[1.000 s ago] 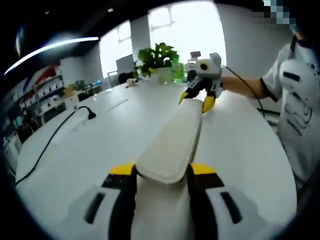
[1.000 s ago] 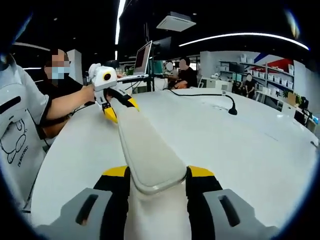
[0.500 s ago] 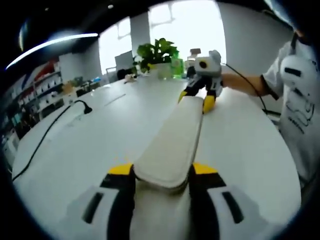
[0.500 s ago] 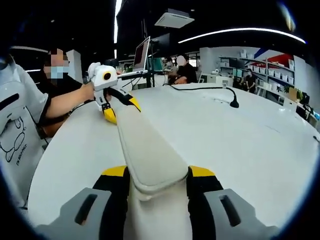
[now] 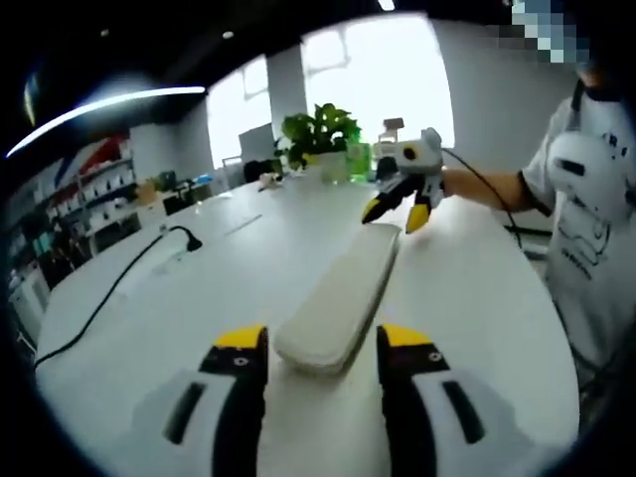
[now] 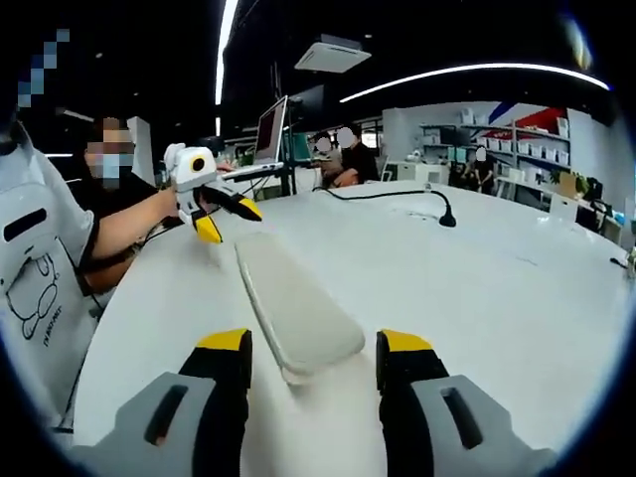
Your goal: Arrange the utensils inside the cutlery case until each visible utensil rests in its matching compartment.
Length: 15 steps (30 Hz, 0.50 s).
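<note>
- Left gripper view: the closed, cream-coloured cutlery case (image 5: pixel 342 293) lies flat on the white table (image 5: pixel 199 298), its near end just ahead of the left gripper (image 5: pixel 322 348), whose yellow-tipped jaws stand spread to either side of it, grasping nothing.
- At the case's far end, the right gripper (image 5: pixel 400 211) is seen head-on, raised just off the case with its jaws parted and free of it; a person's hand (image 5: pixel 459 181) holds it from the right, and a white printed shirt (image 5: pixel 596 238) fills that edge.
- A black cable (image 5: pixel 119 288) snakes across the table on the left, and a leafy potted plant (image 5: pixel 320 134) stands at the far end before bright windows.
- Right gripper view: the same case (image 6: pixel 294 303) runs away from the right gripper (image 6: pixel 313 353), whose jaws are released and wide, the case's near end lying between the tips but apart from both.
- Beyond the far end, the left gripper (image 6: pixel 221 214) hovers with its jaws parted, held by a person in a dark sleeve (image 6: pixel 124 224).
- A monitor (image 6: pixel 270 129) and seated people occupy the office background; a black cable (image 6: pixel 397 195) crosses the table's far side.
</note>
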### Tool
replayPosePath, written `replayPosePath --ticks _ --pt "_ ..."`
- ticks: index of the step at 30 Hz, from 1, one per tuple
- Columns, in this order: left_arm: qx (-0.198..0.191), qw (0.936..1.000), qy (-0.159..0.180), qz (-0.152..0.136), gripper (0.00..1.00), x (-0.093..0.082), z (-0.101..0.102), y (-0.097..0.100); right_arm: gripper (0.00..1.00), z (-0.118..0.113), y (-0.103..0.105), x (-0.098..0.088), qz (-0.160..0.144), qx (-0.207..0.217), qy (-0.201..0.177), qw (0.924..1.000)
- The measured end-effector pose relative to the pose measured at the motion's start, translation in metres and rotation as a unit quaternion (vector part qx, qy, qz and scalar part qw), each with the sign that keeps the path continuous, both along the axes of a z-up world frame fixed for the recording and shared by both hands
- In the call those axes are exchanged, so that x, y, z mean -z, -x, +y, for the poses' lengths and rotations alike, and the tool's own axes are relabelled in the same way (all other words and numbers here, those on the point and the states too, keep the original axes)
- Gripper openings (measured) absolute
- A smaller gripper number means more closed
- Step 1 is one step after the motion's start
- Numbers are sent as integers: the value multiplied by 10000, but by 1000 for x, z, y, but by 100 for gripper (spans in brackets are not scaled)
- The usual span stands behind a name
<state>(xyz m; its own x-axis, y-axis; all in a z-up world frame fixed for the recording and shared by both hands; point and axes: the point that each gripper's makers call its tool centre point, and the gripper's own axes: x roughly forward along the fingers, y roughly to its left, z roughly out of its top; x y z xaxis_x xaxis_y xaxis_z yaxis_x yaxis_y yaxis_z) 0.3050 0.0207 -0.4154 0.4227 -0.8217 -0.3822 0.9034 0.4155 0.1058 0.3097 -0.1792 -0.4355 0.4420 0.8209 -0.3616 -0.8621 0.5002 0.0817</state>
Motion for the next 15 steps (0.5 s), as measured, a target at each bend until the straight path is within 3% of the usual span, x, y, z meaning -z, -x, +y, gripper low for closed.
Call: replayPosePath --ticks 6,9,12,15 --pt "-32 9991 44 -413 42 -16 -7 7 48 8 13 -25 -174 99 -390 9990" --pt "-315 9950 -82 -944 26 -35 -5 3 41 10 17 -33 -248 233 -456 9984" --pt "-414 9933 595 -900 31 -58 -16 14 34 7 20 -30 -145 498 -520 9973" --pt "-739 9889 795 -1016 30 -69 -12 15 24 6 24 -39 -71 762 -927 9928"
